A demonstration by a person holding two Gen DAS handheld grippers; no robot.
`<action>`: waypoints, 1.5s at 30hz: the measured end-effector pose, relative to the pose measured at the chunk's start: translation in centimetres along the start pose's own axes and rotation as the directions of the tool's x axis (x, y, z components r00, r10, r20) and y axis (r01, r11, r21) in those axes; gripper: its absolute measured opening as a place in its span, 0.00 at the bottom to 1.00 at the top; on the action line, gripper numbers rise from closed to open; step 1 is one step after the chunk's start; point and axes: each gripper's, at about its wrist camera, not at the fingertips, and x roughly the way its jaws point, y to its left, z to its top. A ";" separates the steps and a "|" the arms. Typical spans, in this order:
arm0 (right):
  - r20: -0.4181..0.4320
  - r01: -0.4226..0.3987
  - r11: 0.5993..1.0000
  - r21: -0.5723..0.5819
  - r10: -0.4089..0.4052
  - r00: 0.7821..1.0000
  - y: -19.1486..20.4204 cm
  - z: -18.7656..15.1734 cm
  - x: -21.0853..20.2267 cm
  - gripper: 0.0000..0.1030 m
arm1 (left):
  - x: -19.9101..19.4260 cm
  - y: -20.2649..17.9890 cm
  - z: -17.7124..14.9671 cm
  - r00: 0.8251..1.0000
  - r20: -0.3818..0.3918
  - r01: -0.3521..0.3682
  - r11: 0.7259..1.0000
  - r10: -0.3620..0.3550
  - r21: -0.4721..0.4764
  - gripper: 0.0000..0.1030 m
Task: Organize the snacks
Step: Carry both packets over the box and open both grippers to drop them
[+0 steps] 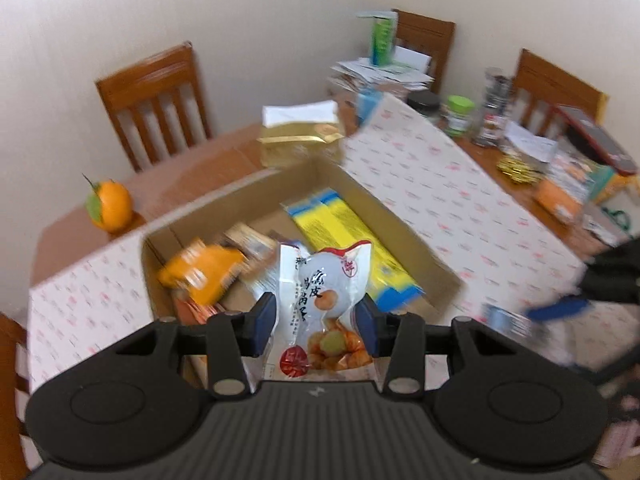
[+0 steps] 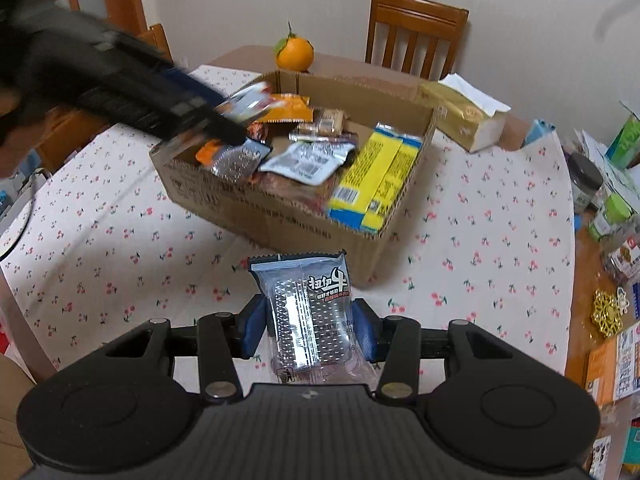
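A brown cardboard box (image 2: 280,216) stands on the cherry-print cloth, with yellow-and-blue packs (image 2: 372,180), an orange packet (image 2: 286,109) and several silver sachets inside. My left gripper (image 1: 318,322) is shut on a white snack pouch (image 1: 324,292) printed with orange fruit, held above the box (image 1: 420,236). From the right wrist view that left gripper (image 2: 224,120) shows as a blurred black shape over the box's left side. My right gripper (image 2: 310,328) is shut on a blue-topped clear packet (image 2: 308,304), above the cloth in front of the box.
An orange fruit (image 2: 294,52) sits behind the box, a gold tissue pack (image 2: 468,120) at its far right. Jars (image 2: 584,180), papers and boxes crowd the table's right edge. Wooden chairs (image 2: 416,28) stand around the table (image 1: 192,176).
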 end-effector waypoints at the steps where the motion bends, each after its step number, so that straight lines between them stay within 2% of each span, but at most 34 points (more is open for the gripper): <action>1: 0.002 0.002 1.000 0.000 -0.002 1.000 0.0 0.1 0.0 0.50 | 0.6 0.4 0.4 1.000 0.007 -0.009 1.000 0.009 -0.009 0.43; 2: 0.004 0.004 1.000 0.000 -0.004 1.000 0.0 0.2 -0.1 0.50 | 1.4 1.0 0.7 1.000 0.009 -0.016 0.999 0.017 -0.028 0.46; 4: 0.007 0.010 1.000 0.001 -0.010 1.000 0.0 0.3 -0.1 0.50 | 2.9 2.2 1.0 0.999 0.025 -0.029 0.997 0.031 -0.068 0.64; 5: 0.009 0.011 1.000 0.004 -0.011 1.000 0.0 0.4 -0.2 0.50 | 3.3 2.6 0.9 0.998 0.033 -0.058 0.995 0.061 -0.082 0.76; 6: 0.010 0.011 1.000 0.006 -0.011 1.000 0.0 0.4 -0.2 0.50 | 3.5 2.7 0.7 0.993 0.044 -0.102 0.991 0.106 -0.088 0.83; 7: 0.011 0.013 1.000 0.007 -0.013 1.000 0.0 0.5 -0.3 0.50 | 3.4 2.7 0.5 0.989 0.056 -0.129 0.988 0.134 -0.083 0.84; 9: 0.012 0.016 1.000 0.007 -0.016 1.000 0.1 0.7 -0.4 0.50 | 2.8 2.8 0.0 0.988 0.070 -0.129 0.988 0.135 -0.083 0.90; 18: 0.059 0.035 0.999 -0.009 -0.035 0.998 -0.2 3.6 -0.9 0.50 | -1.8 1.9 -4.3 0.989 0.100 -0.086 0.978 0.106 -0.188 0.95; 24: 0.108 0.047 0.999 -0.018 -0.044 0.993 -0.6 7.6 -0.1 0.50 | -3.7 1.1 -6.8 0.984 0.100 -0.121 0.965 0.147 -0.232 0.98; 30: 0.111 0.050 0.998 0.024 -0.052 0.993 -1.3 10.8 2.6 0.50 | -4.2 1.0 -8.5 0.981 0.082 -0.151 0.956 0.176 -0.251 0.98; 39: 0.091 0.045 0.992 0.122 -0.056 0.994 -2.1 13.0 6.4 0.50 | -4.4 2.1 -9.9 0.975 0.076 -0.178 0.944 0.207 -0.278 0.98; 41: 0.094 0.056 0.988 0.147 -0.070 0.993 -2.1 13.1 6.9 0.54 | -4.5 2.4 -10.0 0.977 0.079 -0.169 0.942 0.199 -0.291 0.98; 43: 0.084 0.064 0.984 0.164 -0.079 0.993 -2.1 13.2 7.6 0.72 | -4.3 2.5 -10.0 0.976 0.077 -0.171 0.939 0.202 -0.299 0.98; 45: 0.078 0.081 0.982 0.171 -0.096 0.992 -2.0 13.0 7.7 0.81 | -4.2 2.5 -10.1 0.974 0.072 -0.185 0.934 0.216 -0.306 0.98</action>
